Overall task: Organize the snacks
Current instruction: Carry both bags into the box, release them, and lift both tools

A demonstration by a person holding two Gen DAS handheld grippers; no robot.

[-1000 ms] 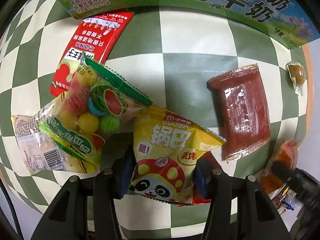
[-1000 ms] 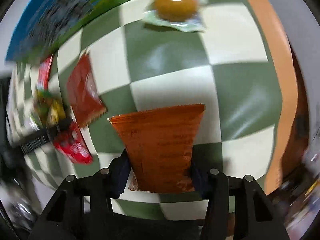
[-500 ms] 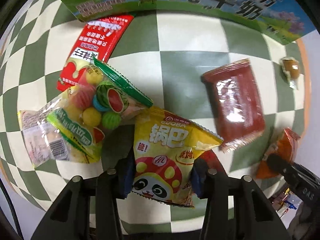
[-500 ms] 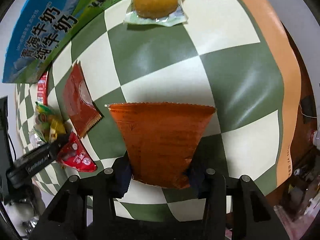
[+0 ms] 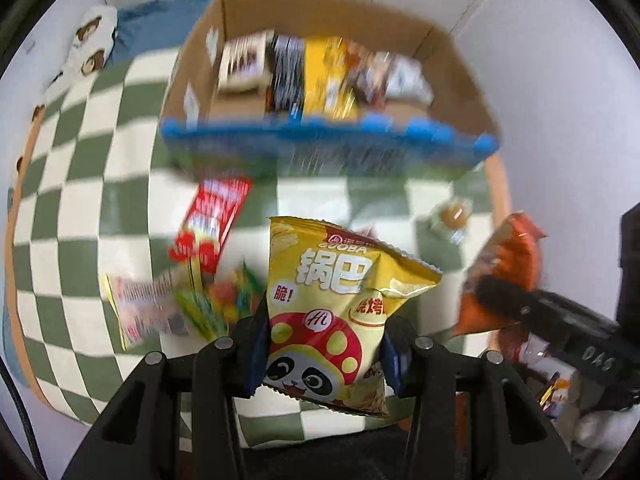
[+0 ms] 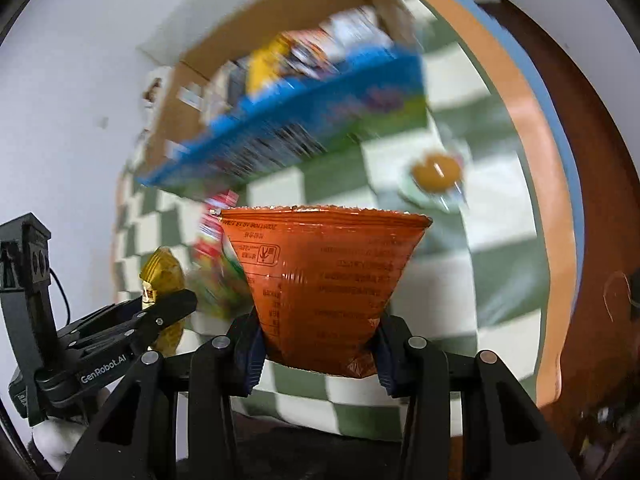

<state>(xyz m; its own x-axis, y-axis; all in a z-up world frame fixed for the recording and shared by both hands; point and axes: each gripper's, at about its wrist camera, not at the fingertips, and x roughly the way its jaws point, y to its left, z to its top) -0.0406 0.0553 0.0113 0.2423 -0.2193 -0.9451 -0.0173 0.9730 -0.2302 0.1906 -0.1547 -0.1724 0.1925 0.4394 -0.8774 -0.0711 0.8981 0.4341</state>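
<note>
The yellow snack bag point(image 5: 340, 312), printed "GUOBA" with a panda, is pinched between the fingers of the left gripper point(image 5: 324, 350), lifted above the checkered worktop point(image 5: 80, 208). The orange packet point(image 6: 324, 280), its print unreadable, is clamped by the right gripper point(image 6: 316, 356). Clear air is seen toward the open cardboard box point(image 5: 460, 76), whose blue front edge is blurred.

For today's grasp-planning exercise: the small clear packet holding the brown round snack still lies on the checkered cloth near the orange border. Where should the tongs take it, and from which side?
Grip the brown round snack packet from above, across the bulging middle. It lies flat on the checkered cloth, so its thin film edges offer no purchase, while the domed centre gives the pads something to close on. Nothing lies beside it, so a straight descent looks likely to work.
</note>
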